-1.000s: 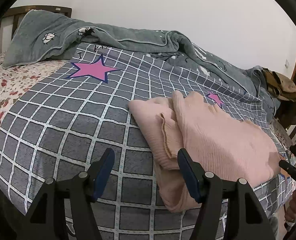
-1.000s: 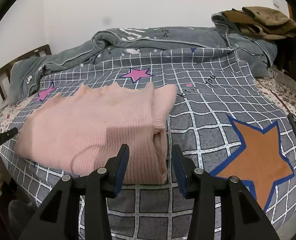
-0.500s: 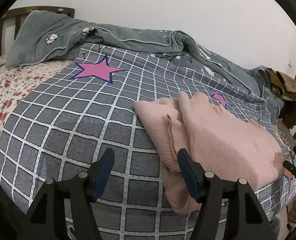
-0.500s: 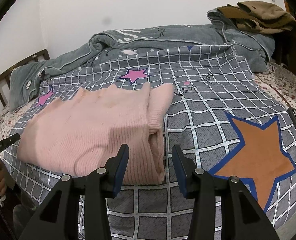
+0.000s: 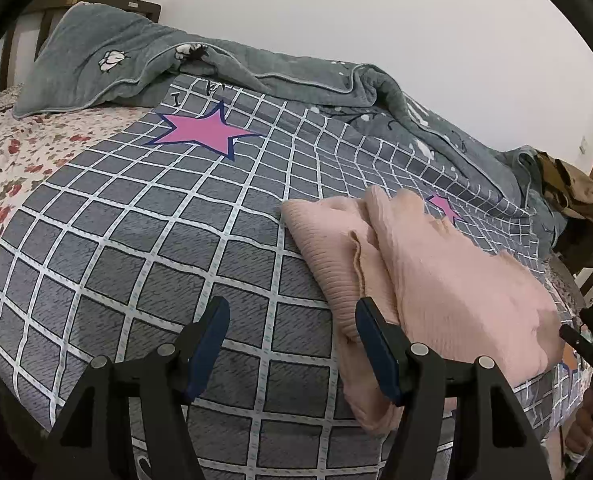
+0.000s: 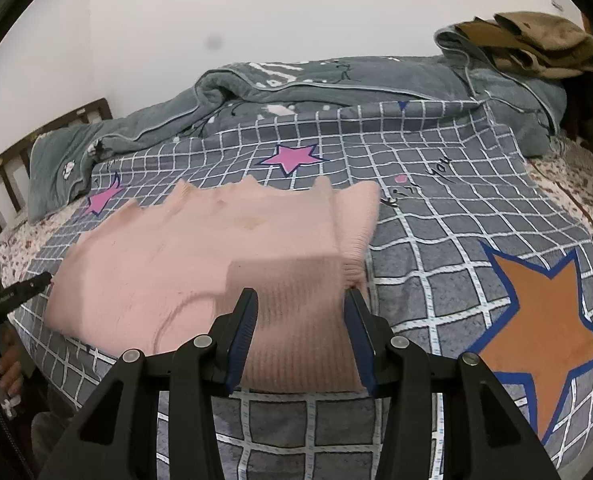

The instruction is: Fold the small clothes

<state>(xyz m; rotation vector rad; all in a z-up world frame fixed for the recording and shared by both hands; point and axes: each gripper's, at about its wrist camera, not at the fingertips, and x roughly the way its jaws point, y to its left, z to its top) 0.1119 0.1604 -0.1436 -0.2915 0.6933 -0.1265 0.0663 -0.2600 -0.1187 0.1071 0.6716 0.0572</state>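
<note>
While the pink sweater (image 6: pixel 200 264) is lying partly folded on the grid-patterned bedspread (image 5: pixel 144 248), both grippers are hovering over its near edge. The left gripper (image 5: pixel 292 332) is standing released beside the sleeve fold, its jaws empty. The right gripper (image 6: pixel 300 328) is straddling a ribbed layer, jaws parted and not pressing, probably lining up for the next fold.
</note>
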